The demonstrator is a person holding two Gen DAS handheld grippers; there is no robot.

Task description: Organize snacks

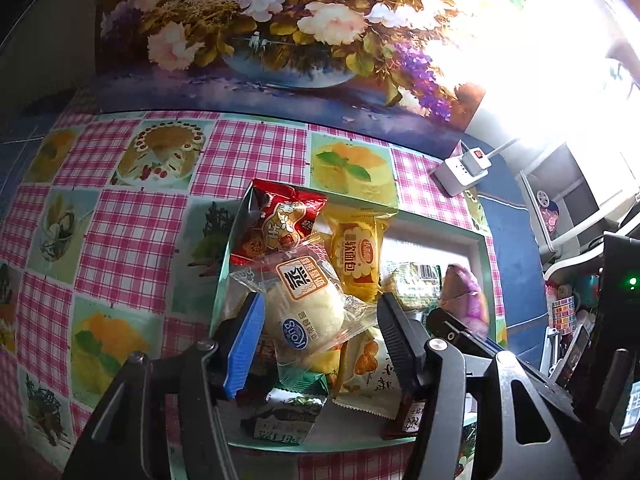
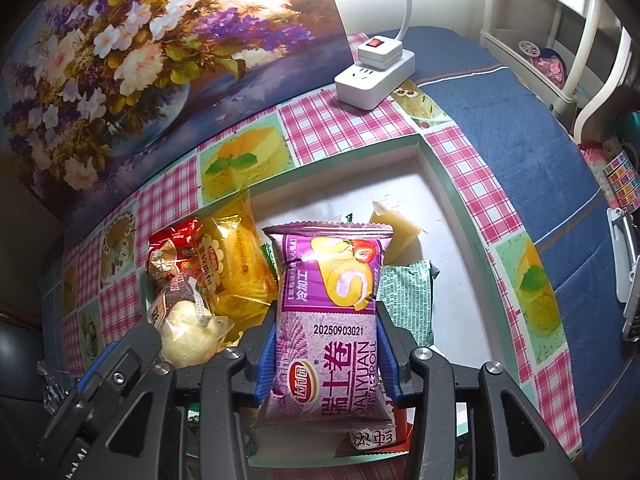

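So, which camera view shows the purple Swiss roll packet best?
The right wrist view: the purple Swiss roll packet fills the centre, its print readable, between the fingers of the right gripper. The left wrist view shows only a blurred purple part of it at the right, over the box, behind the right gripper's body.

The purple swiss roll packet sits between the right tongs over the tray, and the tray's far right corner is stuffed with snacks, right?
Not quite. The purple swiss roll packet is between the right tongs over the tray, but the tray's far right corner is bare white floor; the snacks crowd the left and near side. The right wrist view shows it.
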